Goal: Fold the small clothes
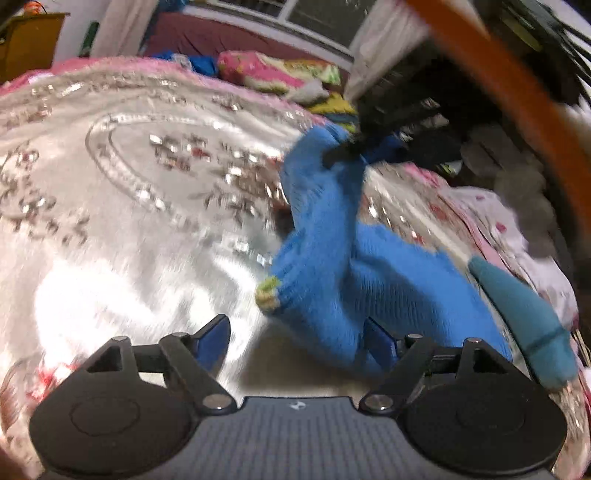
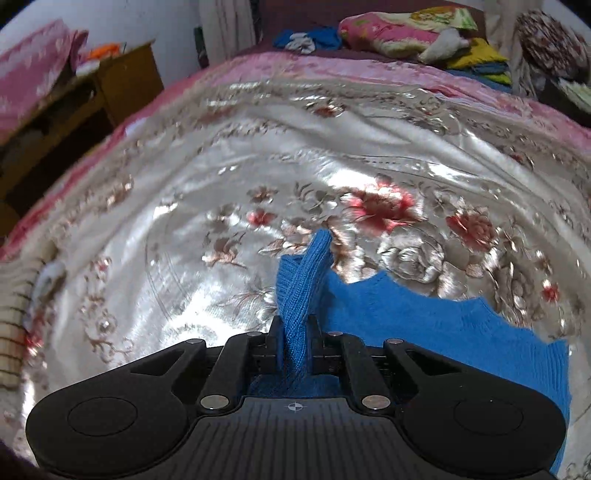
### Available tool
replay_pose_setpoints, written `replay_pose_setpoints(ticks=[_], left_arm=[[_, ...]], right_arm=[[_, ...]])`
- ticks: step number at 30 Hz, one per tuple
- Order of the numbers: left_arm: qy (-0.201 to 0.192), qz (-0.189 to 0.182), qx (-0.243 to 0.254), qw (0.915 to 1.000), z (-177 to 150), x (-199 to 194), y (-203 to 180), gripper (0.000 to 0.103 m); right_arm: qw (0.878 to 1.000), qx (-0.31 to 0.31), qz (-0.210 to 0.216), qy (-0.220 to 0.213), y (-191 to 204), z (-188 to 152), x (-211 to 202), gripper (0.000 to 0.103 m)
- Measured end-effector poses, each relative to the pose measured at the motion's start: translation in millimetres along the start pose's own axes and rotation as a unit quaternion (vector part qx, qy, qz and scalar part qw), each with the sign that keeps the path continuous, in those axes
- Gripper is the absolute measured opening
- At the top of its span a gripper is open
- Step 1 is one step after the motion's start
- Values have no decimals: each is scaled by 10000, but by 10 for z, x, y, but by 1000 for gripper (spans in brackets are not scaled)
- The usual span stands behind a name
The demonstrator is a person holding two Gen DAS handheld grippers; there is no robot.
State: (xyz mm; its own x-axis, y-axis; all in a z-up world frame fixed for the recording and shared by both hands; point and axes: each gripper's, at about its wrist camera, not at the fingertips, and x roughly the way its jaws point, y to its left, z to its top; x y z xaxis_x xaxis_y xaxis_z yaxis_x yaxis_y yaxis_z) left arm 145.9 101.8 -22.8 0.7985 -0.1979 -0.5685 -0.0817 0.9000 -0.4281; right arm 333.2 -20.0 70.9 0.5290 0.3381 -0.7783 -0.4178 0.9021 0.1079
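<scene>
Your right tongs [image 2: 293, 332] pinch only a thin ribbed edge of the blue sweater [image 2: 424, 325] half-lifted off the bed [image 2: 184, 206], and your left tongs [image 1: 295, 339] gape empty, so a tug could slip it free

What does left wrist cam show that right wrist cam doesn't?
Left wrist only: the left claw, open, nothing pinched; the right claw seen from outside, lifting the blue sweater by one end; a striped yellow-green cuff; a teal piece beside the sweater.

Right wrist only: the right claw's own pads shut on a fold of sweater; a wooden cabinet at the left.

Both: the sweater, the shiny floral bedspread, the clothes pile at the far edge.
</scene>
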Motion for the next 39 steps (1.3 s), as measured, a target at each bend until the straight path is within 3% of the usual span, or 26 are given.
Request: replay_pose_setpoints(ticks=[4,7,14,17,20,24,28,35,39], left_arm=[[112,-177,-267,9994,145,153,-127,44],[49,-367,84,9993,228,139,-425,32],[-190,-950,1121,9890,328,114,-1328,30],[-183,-1027,1530,9827,235,211,-1682,30],[49,-963,1955,9760,37,435,-1970,30],[568,-833,2173,9709,-250,731,-2148,30],[675,-746,2212,9700,-412,760,-2232,30],[642,-683,2310,9684,-395,814,-2329,30],[604,-687,2399,9665,-402,792,-2384,30]], right_arm=[[9990,375,194,-167,-355,-56,-214,10],[9965,692,342,-304,-668,-111,-390,10],[9840,1456,617,-818,-1499,-271,-810,10],[9786,1699,562,-1016,-1857,-411,-941,10],[9727,2055,455,-981,-2231,-624,-902,10],[9663,2503,199,-574,-2602,-975,-618,10],[9589,2766,280,-558,-2742,-1223,-490,14],[9496,2956,818,-644,-2812,-1319,-563,19],[9560,2829,689,-362,-2789,-1253,-449,25]])
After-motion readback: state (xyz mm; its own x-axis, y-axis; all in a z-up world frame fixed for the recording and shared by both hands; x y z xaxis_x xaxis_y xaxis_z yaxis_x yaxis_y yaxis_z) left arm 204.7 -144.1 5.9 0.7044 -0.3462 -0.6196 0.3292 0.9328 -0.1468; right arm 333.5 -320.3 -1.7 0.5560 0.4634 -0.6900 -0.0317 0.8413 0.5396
